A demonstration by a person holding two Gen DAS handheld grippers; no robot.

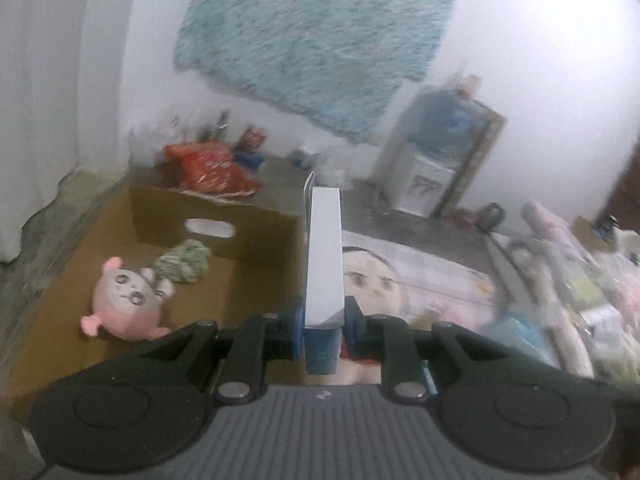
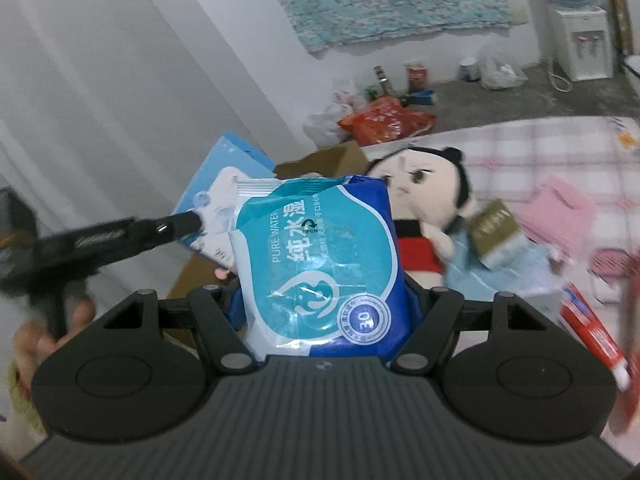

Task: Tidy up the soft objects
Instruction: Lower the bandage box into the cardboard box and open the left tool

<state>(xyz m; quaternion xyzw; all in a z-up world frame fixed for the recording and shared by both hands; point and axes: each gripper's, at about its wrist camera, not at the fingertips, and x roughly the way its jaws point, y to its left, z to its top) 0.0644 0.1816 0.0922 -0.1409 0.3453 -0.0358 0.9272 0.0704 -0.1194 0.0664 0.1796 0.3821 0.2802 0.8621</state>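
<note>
The left gripper (image 1: 323,330) is clamped on a thin white and pale blue box (image 1: 323,264), pinched edge-on between its blue pads so that the box stands up and away from the fingers; in the right wrist view the same box (image 2: 224,168) shows its light blue face, tilted, with the left gripper (image 2: 200,220) biting its lower corner and a hand (image 2: 52,320) behind it on the grip. The right gripper (image 2: 328,300) has its jaws set fairly wide and closed on a blue pack of wet wipes (image 2: 320,264), which fills the gap between the fingers and sticks up in front of the camera, touching or just overlapping the pale box on its left side. Both things are held in the air above the bedding. Below and left of the thin box sits an open cardboard box (image 1: 256,216) on the floor, with a pink plush toy (image 1: 124,300) and a greenish knitted bundle (image 1: 184,266) lying inside it, close together. Just beside the carton, on a pale checked sheet (image 2: 500,148), lies a black-haired doll (image 2: 424,184) in red, face up. Past the carton on the grey floor there is a red plastic bag (image 1: 208,168), and further back against the white wall a water dispenser (image 1: 432,160) under a blue-green cloth hung on the wall (image 1: 316,36).
</note>
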